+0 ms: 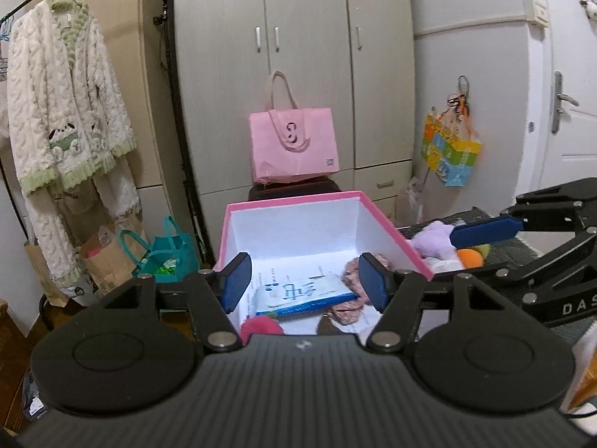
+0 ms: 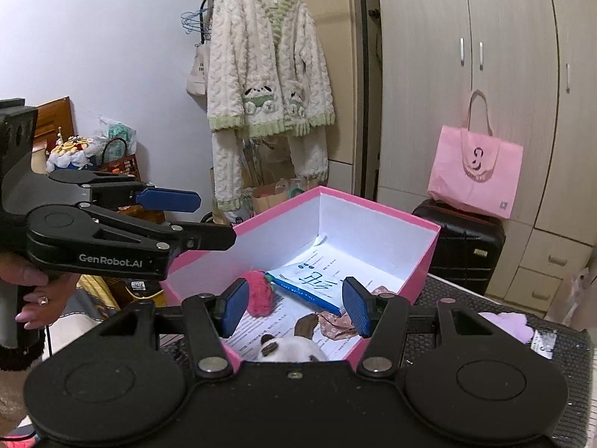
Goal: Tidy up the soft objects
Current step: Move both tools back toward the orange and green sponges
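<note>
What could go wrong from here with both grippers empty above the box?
The purple plush and orange toy lie outside the pink box, close behind the right gripper, and could be knocked. The left gripper hangs near the box rim and might clip it.

Between and beyond the right gripper's fingers (image 2: 237,308): box (image 2: 377,231) holding packet (image 2: 309,285), yarn ball (image 2: 257,293), plush toy (image 2: 289,349); tote bag (image 2: 475,171) behind, right.

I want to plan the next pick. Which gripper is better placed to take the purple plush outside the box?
Probably the right gripper: it is open and close beside the purple plush; the left gripper faces the pink box.
</note>
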`<action>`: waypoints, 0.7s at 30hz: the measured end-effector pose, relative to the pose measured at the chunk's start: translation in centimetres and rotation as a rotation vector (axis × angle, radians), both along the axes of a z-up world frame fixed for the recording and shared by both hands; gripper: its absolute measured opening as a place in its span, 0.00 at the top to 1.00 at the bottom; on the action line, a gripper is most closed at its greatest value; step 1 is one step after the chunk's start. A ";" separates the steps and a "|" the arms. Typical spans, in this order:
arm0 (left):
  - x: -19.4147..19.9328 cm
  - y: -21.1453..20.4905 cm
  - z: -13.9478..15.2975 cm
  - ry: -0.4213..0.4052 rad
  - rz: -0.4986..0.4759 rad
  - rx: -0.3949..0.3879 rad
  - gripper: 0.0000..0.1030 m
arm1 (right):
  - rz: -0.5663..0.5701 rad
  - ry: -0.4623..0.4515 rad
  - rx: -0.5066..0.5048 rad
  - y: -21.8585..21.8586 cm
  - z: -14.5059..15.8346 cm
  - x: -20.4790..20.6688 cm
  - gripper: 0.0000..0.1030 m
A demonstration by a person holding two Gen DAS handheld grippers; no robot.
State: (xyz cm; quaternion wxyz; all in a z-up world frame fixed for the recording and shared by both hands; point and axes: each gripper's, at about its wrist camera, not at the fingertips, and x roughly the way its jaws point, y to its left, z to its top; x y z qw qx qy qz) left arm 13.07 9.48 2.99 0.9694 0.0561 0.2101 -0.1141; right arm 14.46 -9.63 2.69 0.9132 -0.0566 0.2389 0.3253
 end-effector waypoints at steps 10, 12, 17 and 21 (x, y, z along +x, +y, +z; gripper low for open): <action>-4.1 -1.6 1.4 0.011 -0.095 -0.001 0.33 | 0.029 -0.068 -0.007 -1.6 1.7 -4.6 0.39; -4.8 -1.9 1.4 0.017 -0.117 -0.001 0.32 | 0.029 -0.079 -0.013 -2.0 1.8 -5.5 0.39; -6.5 -2.7 1.4 0.019 -0.157 0.012 0.30 | 0.016 -0.108 -0.031 -3.4 1.8 -7.5 0.39; -7.6 -3.8 1.1 0.019 -0.198 0.040 0.29 | -0.008 -0.124 -0.039 -4.8 1.7 -9.1 0.38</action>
